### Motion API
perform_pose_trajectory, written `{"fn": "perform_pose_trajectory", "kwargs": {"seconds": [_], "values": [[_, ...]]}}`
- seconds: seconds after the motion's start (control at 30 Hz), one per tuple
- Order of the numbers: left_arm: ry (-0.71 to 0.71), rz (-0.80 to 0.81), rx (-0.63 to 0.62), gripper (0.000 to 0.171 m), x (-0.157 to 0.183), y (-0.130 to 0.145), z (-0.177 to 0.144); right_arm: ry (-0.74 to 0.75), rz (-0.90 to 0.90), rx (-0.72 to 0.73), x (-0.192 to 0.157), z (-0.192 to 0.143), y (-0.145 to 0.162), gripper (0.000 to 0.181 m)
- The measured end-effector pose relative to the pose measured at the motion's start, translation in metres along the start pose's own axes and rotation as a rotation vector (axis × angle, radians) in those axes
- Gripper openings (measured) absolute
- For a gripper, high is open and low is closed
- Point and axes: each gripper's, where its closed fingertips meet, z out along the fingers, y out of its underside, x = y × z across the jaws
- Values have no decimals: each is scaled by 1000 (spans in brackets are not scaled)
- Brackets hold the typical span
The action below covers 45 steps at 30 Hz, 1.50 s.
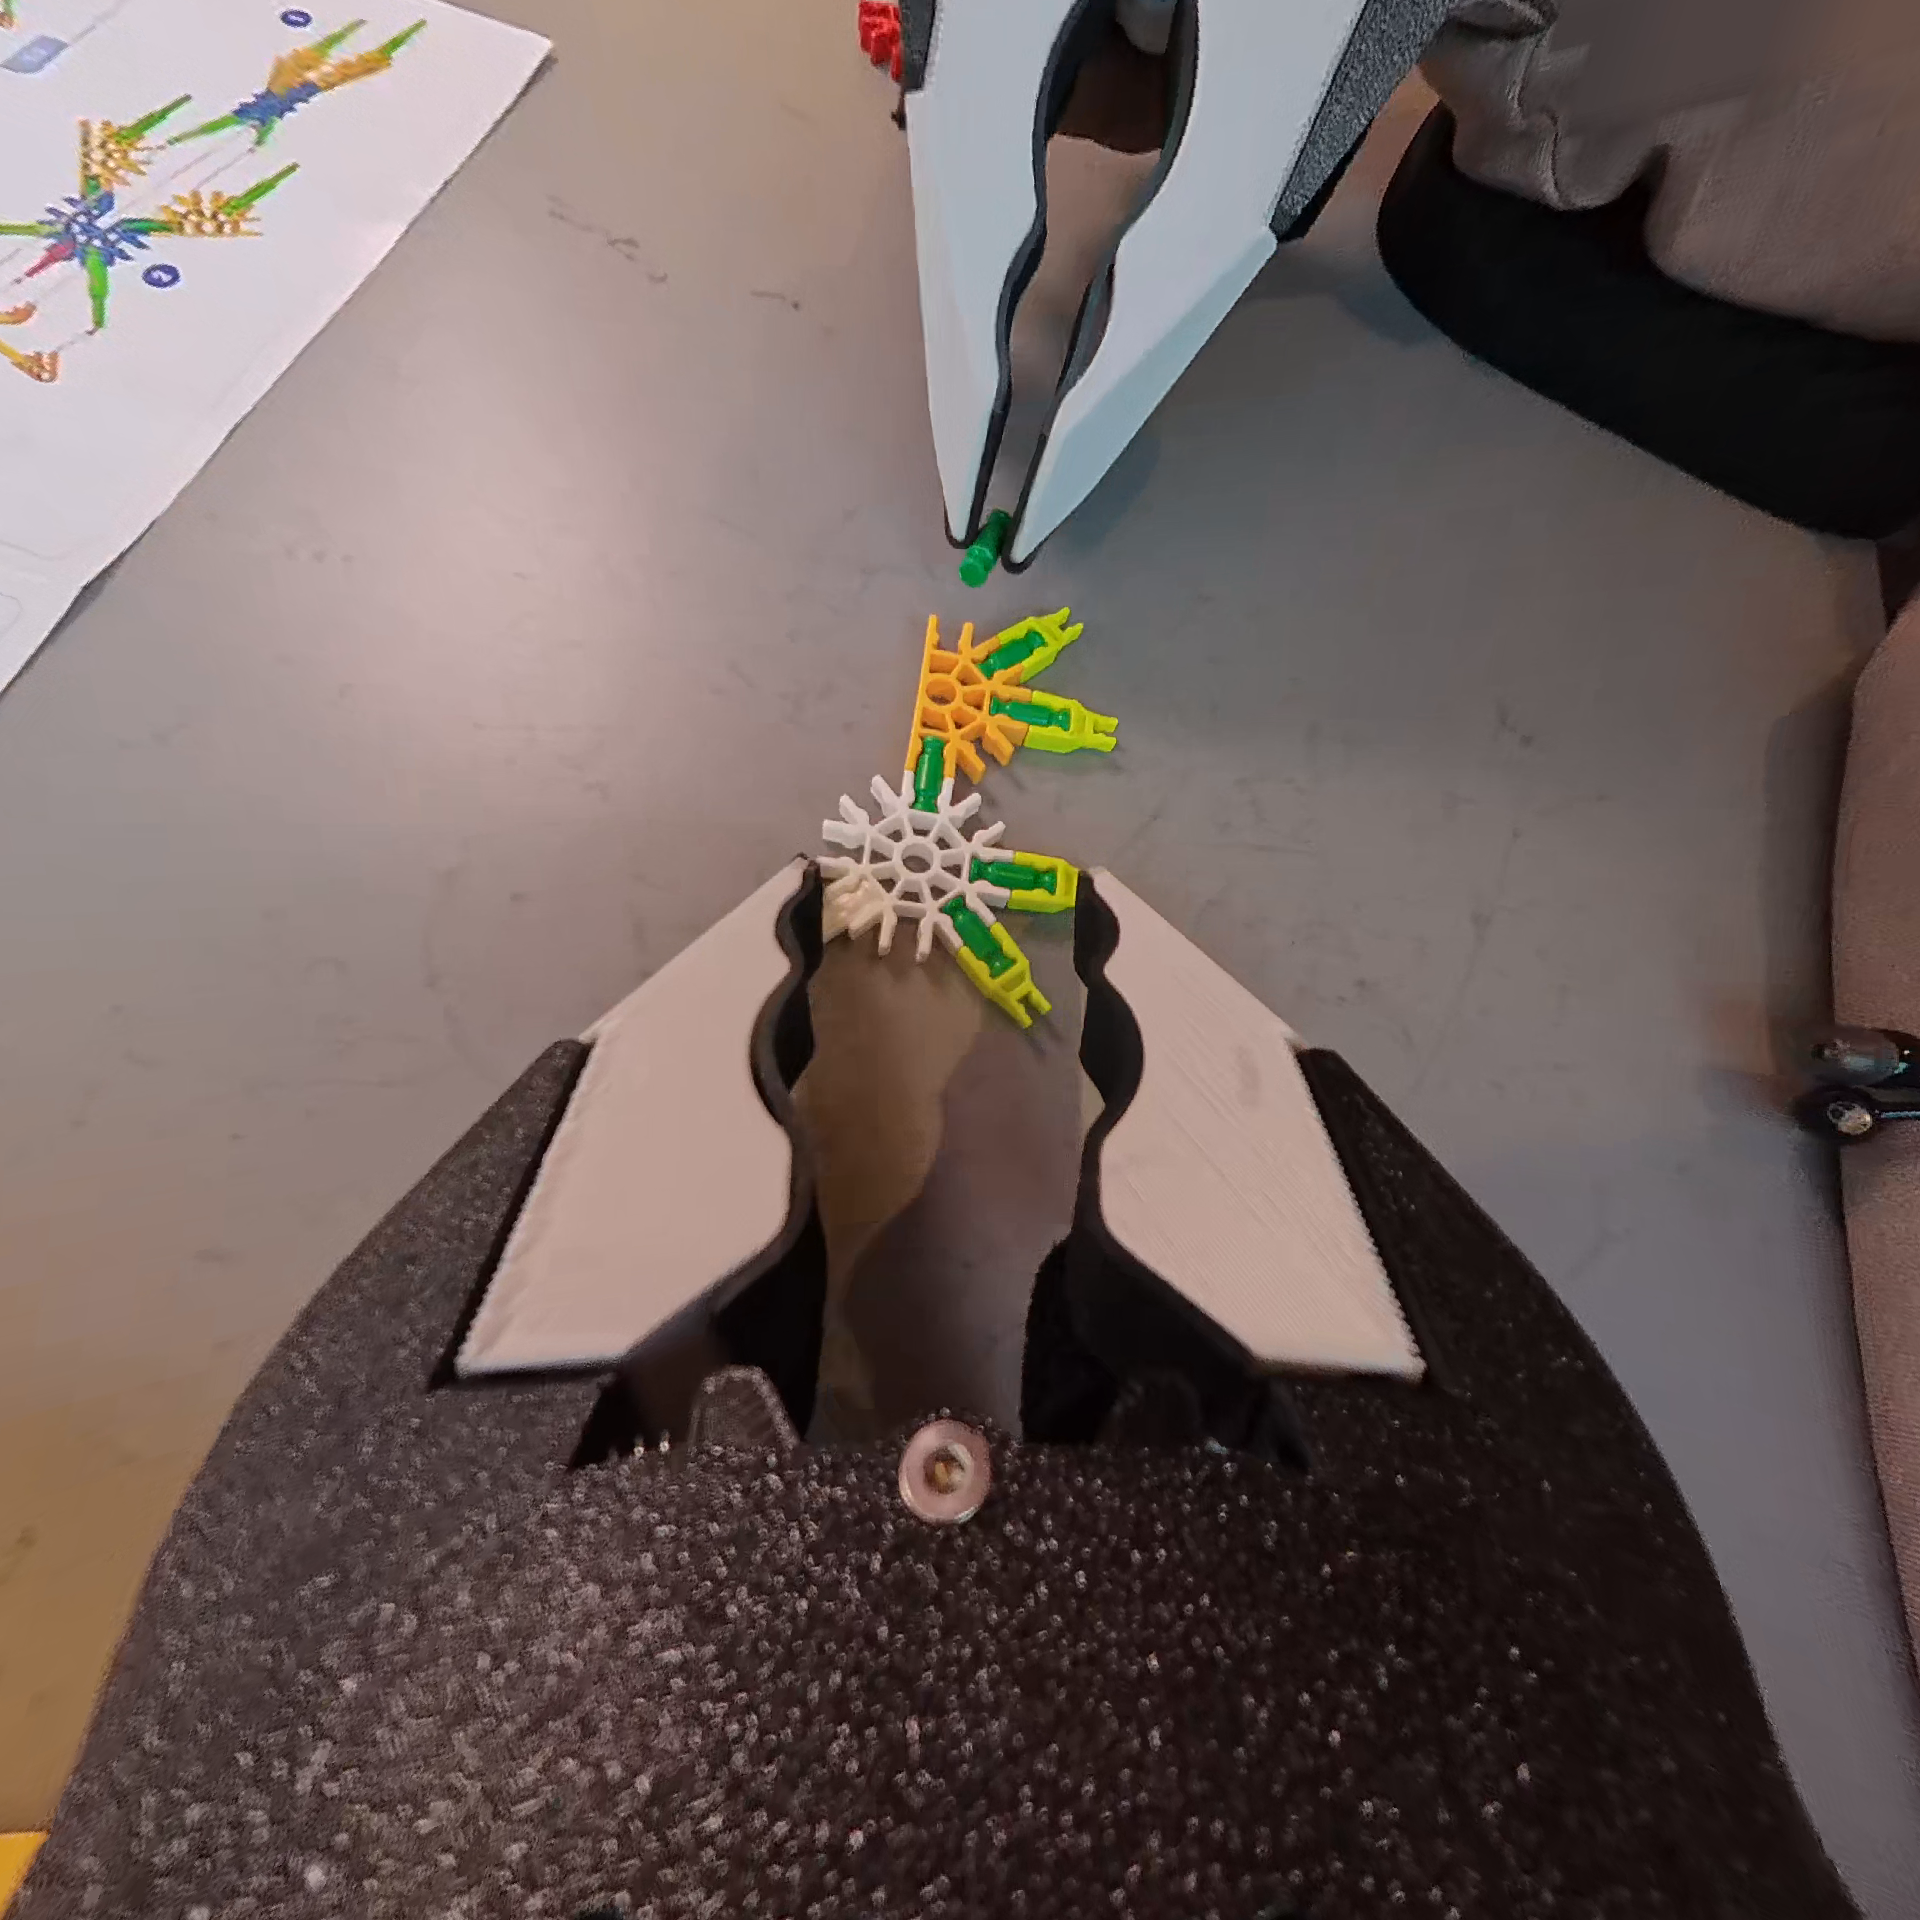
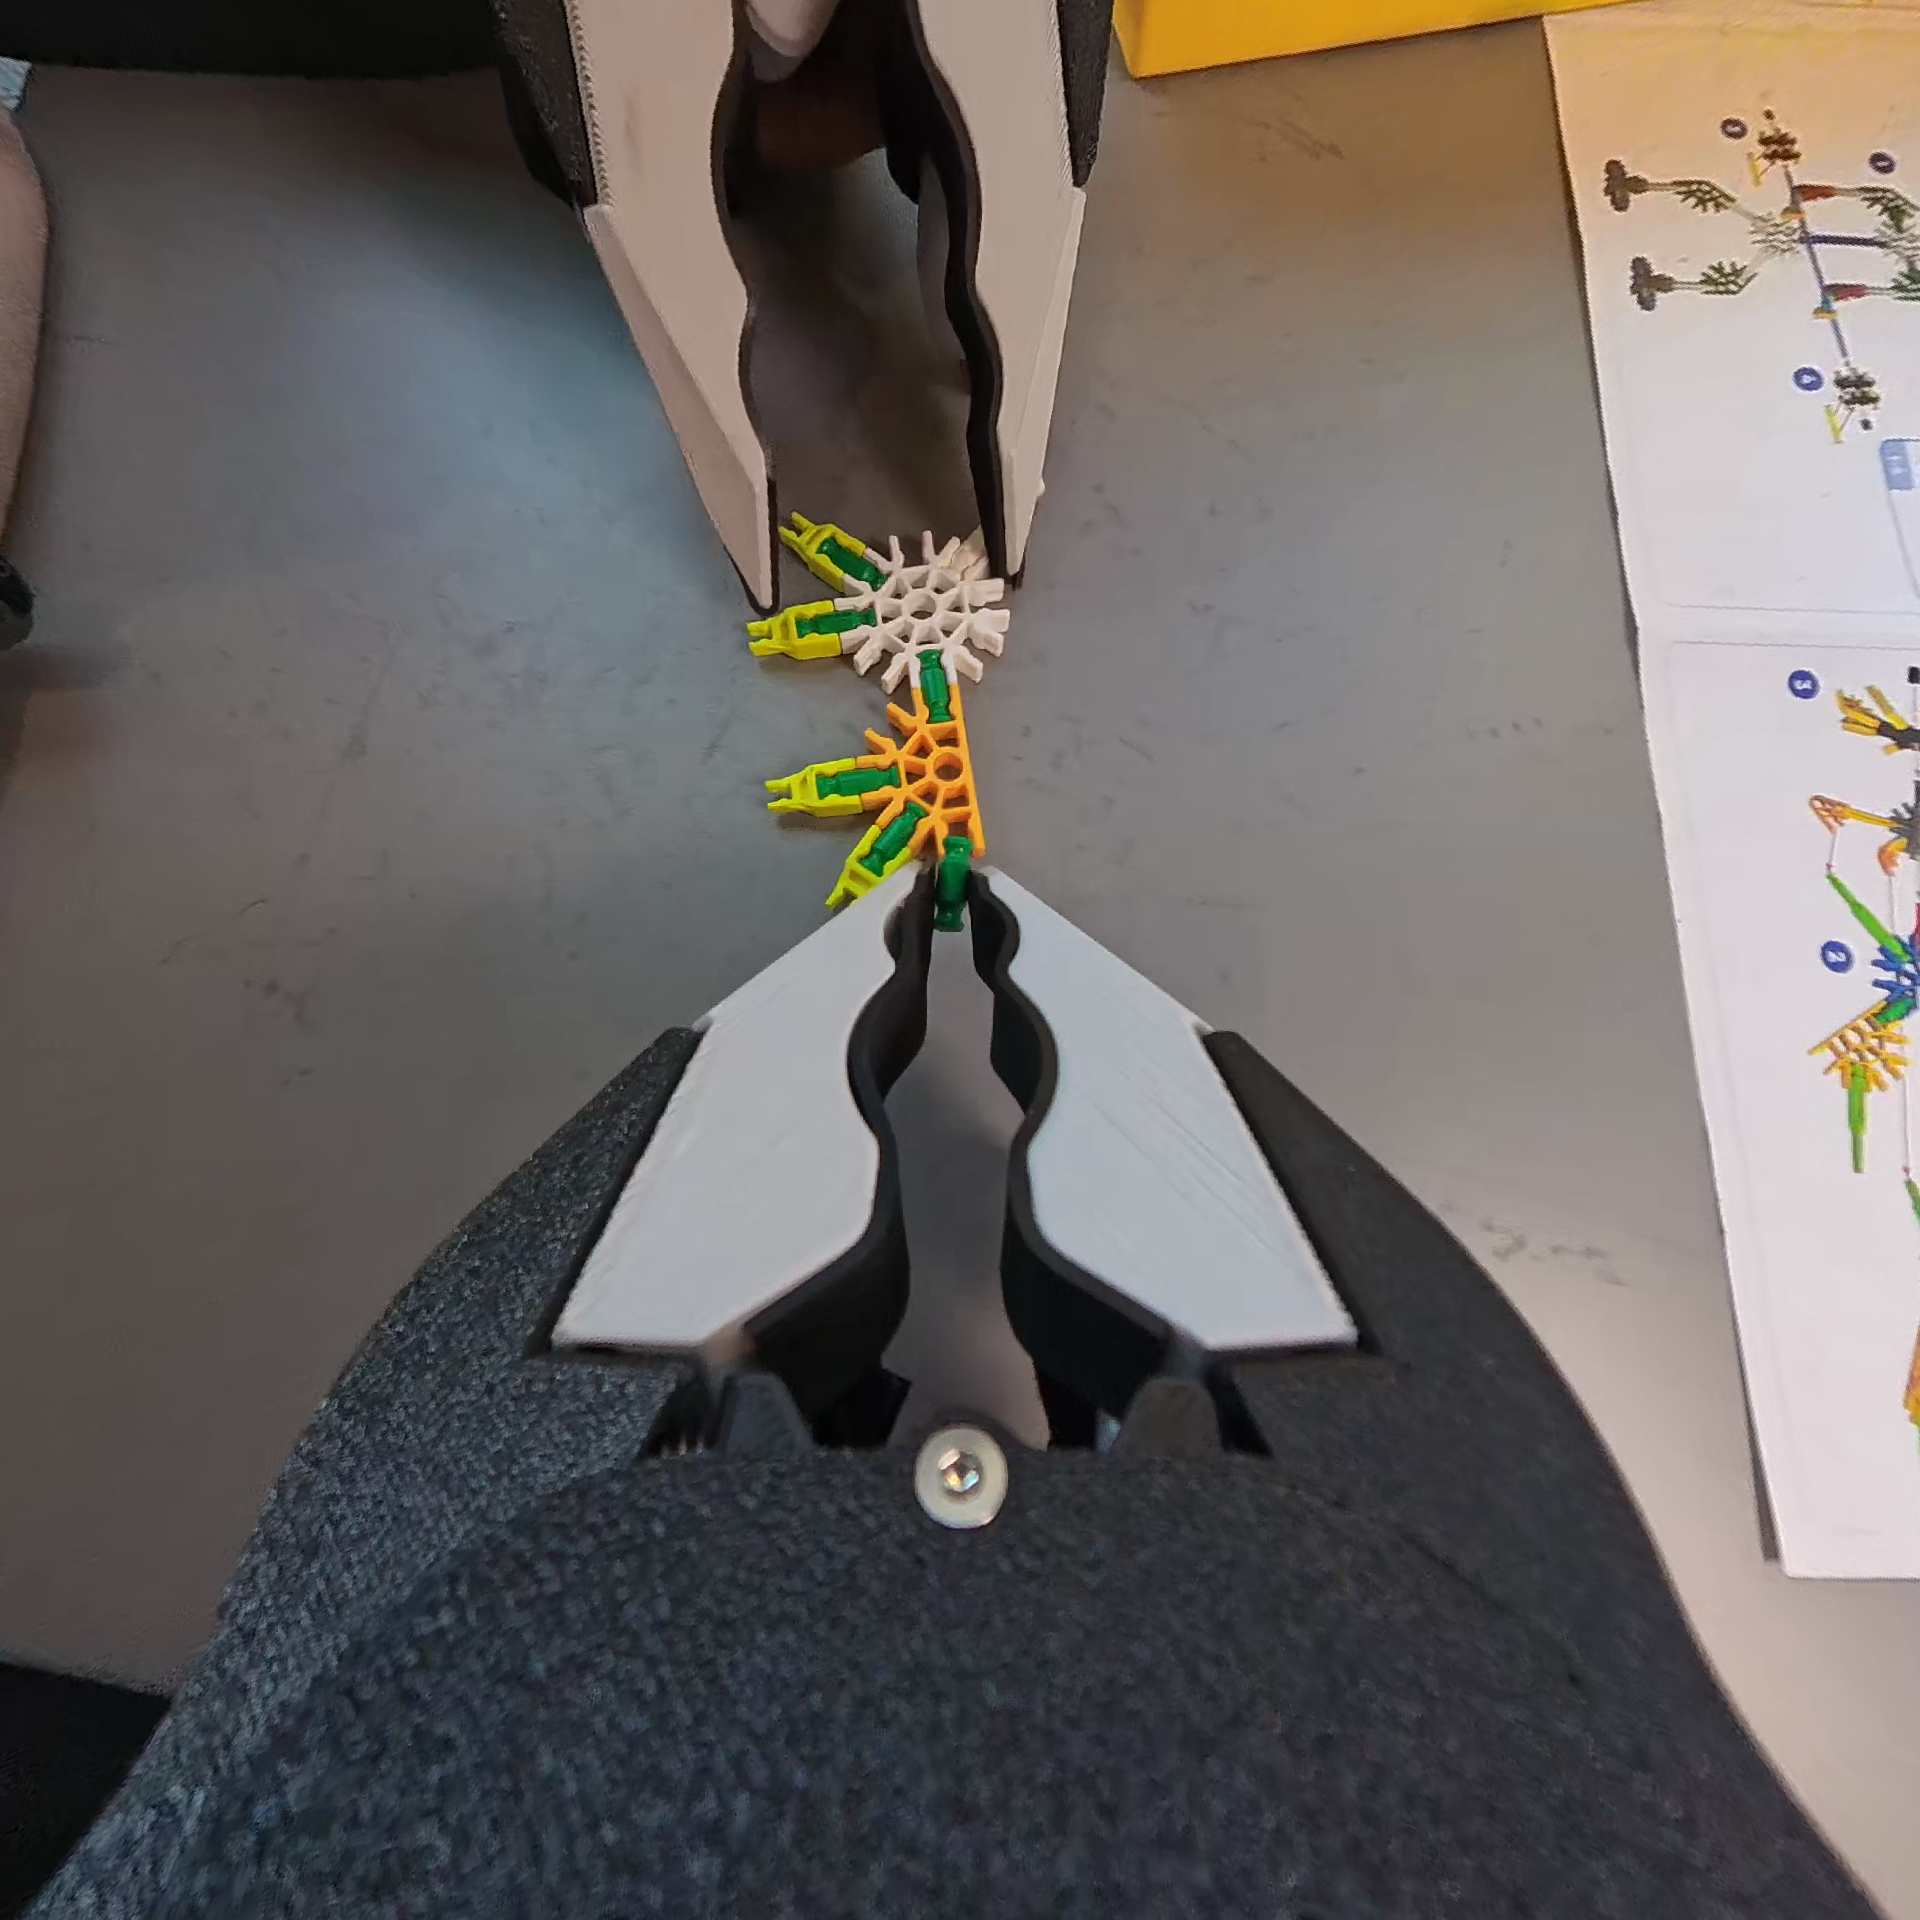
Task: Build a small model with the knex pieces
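Two grippers faced a toy piece (image 1: 961, 805) on the table (image 1: 520, 727): the left gripper (image 1: 940, 883) spread wide around its white wheel (image 2: 925, 608), the right gripper (image 2: 948, 878) clamped on a green rod (image 2: 951, 883) beside its orange end (image 2: 935, 779).

A grey, scuffed tabletop (image 1: 540, 644) carries a small toy assembly (image 1: 966, 810) of white and orange connectors between both claws; a printed instruction sheet (image 2: 1766, 831) lies right of the right claw

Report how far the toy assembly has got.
Done: white snowflake connector and orange connector are joined by a green rod, four tipped rods attached. In hand: right gripper pinches a green rod at the orange connector. Left gripper brackets the white one. Remaining: cannot tell.
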Motion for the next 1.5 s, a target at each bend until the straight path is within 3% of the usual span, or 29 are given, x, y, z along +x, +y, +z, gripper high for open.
{"fn": "perform_pose_trajectory", "kwargs": {"seconds": [0.17,0.27,0.63,1.3,1.5], "values": [[16,13,-20,46,2,2,3,-31,-28,-47,-5,7,3,5],[21,31,-26,35,2,3,2,-40,-47,-61,-7,8,2,5],[129,132,-47,34,18,7,2,-126,-79,-113,-27,8,3,5],[132,147,-46,34,21,8,2,-142,-63,-127,-35,6,2,11],[131,147,-45,34,21,8,2,-127,-45,-99,-31,1,-2,0]]}}
